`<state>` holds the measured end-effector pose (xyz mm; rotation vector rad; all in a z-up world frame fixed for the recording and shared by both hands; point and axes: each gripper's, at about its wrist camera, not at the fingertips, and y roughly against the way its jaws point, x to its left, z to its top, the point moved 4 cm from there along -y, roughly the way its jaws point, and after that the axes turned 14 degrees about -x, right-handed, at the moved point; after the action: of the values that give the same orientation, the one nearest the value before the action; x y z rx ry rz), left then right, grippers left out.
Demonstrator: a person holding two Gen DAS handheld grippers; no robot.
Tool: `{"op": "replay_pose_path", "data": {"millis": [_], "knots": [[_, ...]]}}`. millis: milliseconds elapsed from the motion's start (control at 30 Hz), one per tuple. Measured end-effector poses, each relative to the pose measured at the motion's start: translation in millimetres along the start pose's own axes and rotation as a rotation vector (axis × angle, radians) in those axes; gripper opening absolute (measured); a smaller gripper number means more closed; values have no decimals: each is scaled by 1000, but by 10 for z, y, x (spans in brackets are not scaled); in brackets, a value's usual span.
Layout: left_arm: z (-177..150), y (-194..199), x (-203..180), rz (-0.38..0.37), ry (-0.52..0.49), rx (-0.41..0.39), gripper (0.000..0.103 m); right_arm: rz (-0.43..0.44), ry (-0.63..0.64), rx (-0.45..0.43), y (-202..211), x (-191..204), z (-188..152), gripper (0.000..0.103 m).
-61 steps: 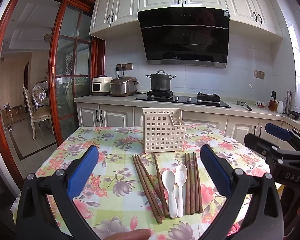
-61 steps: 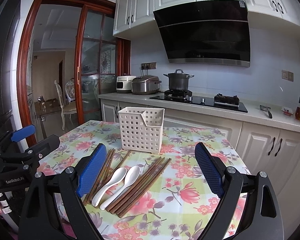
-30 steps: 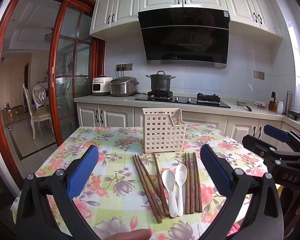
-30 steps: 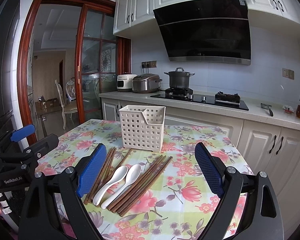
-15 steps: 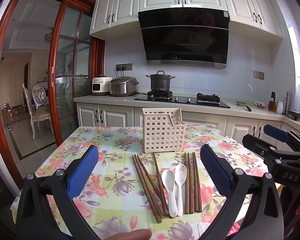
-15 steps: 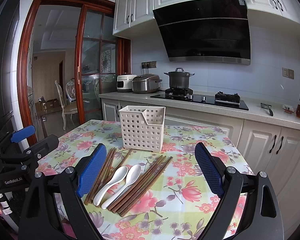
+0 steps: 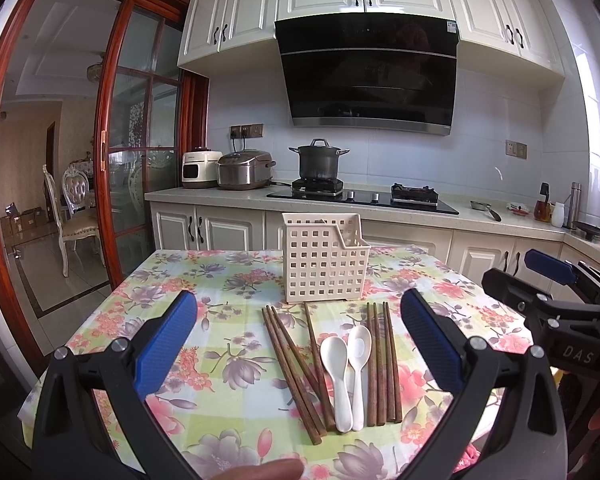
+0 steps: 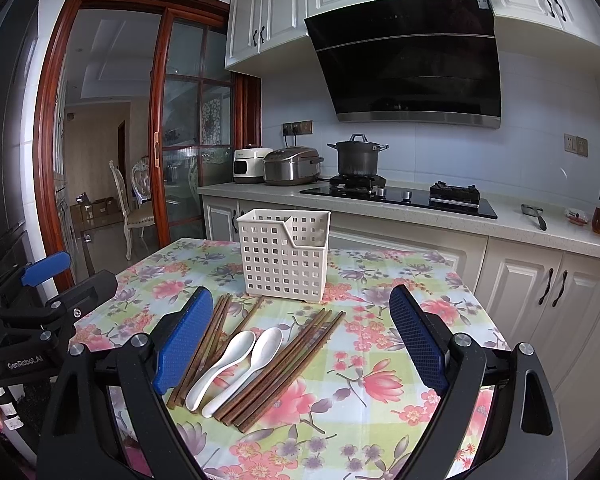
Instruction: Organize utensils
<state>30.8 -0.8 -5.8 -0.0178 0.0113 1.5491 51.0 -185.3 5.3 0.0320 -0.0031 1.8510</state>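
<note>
With both the left gripper (image 7: 298,338) and right gripper (image 8: 300,334) held spread and empty above the chopsticks (image 7: 296,364) and spoons (image 7: 348,364) (laid touching before the basket (image 7: 324,258)), neighbours could be dragged along if one is pinched carelessly

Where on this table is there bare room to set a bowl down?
Free: tablecloth left of the chopsticks, and right of them toward the counter-side edge. Crowded: the strip before the basket, with chopsticks and spoons.
</note>
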Motion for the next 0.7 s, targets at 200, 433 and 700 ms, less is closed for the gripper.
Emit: {"op": "replay_pose_path", "data": {"millis": [200, 433, 700], "knots": [[-1, -3, 6, -6, 8, 6, 98, -8, -15, 9, -25, -31, -29, 85], [-59, -77, 67, -6, 36, 53, 98, -33, -38, 57, -137, -123, -147, 85], [-286, -345, 263, 30, 124, 180, 98, -28, -104, 171, -424, -221, -421, 85]]}}
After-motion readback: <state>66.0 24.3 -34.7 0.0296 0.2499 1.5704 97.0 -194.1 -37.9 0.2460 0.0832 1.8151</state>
